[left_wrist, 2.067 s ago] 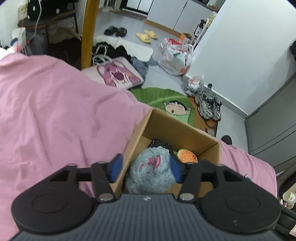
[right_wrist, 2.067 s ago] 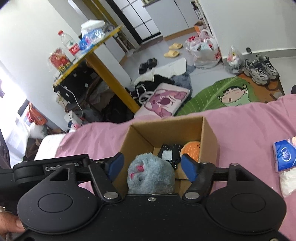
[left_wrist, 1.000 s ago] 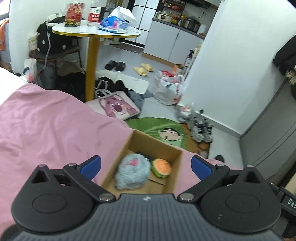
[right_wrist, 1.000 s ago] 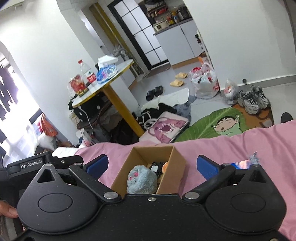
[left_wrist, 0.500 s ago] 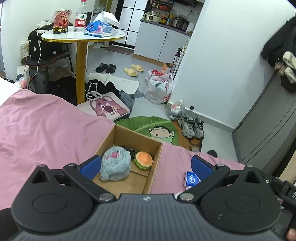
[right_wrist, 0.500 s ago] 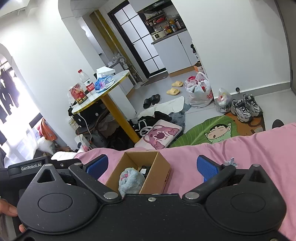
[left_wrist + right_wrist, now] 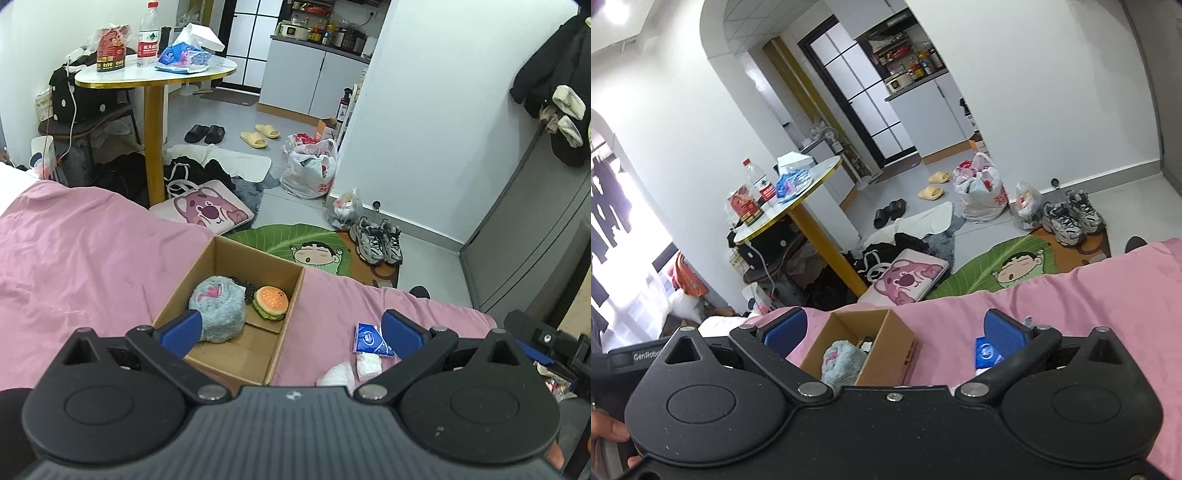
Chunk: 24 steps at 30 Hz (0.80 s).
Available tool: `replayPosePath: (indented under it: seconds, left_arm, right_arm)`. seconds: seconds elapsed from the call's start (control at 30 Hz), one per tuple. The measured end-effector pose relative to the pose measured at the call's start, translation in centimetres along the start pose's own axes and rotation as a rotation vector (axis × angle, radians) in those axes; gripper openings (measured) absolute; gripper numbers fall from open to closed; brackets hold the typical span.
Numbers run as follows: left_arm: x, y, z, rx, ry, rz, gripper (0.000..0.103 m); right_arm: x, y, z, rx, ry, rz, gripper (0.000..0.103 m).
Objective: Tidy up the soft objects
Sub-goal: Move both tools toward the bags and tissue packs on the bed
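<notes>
Two handheld grippers hung above a pink bedspread [image 7: 85,258], each with its blue-padded jaws spread wide and gripping nothing. Between them on the bed sat an open cardboard box [image 7: 291,295] already holding a fluffy grey-blue plush [image 7: 218,306], a small burger-shaped toy [image 7: 270,302] just beside it, and something dark wedged behind both that I could not identify. Outside the box, to its right, lay a blue tissue packet [image 7: 367,339] and some crumpled white soft pieces [image 7: 367,365]. The left gripper [image 7: 288,332] looked down over box and packet; the right gripper [image 7: 892,332] sat higher and tilted. By my reading, one item was stowed and the next pickup was pending: a gripper would need to lower over the loose packet, close on it, and carry it to the box.
</notes>
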<state>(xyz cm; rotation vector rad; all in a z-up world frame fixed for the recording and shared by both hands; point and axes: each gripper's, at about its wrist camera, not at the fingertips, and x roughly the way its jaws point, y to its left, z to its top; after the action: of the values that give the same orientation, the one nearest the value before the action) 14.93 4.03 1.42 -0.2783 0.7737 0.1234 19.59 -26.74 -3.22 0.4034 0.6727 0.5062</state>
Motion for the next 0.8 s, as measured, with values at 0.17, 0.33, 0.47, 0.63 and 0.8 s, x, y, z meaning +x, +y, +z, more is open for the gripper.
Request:
replayPosePath:
  seconds: [0.17,0.33,0.47,0.63,0.8]
  left_arm:
    - [-0.3,-1.1,-0.5,0.027,-0.018,-0.004,0.102]
    - [-0.1,-2.2,-0.9,0.046,-0.027,-0.019,0.102]
    - [0.5,-2.7,-1.4,0.049,-0.026,-0.030,0.100]
    - [1.9,-3.2,-2.5,0.044,-0.005,-0.048,0.100]
    - [3.6,-3.7,-3.4,0.047,0.034,-0.066,0.099]
  right_arm:
    - [-0.8,-1.3,0.0,0.017,-0.008,-0.002,0.103]
    - [-1.2,-2.2,-0.3,0.023,0.008,0.001,0.103]
    - [-1.3,-2.6,-0.5,0.014,0.025,-0.014,0.103]
    - [-0.6,-3.1,-0.9,0.019,0.054,-0.058,0.103]
    - [0.1,-4.6,-1.2,0.075,0.069,-0.109,0.103]
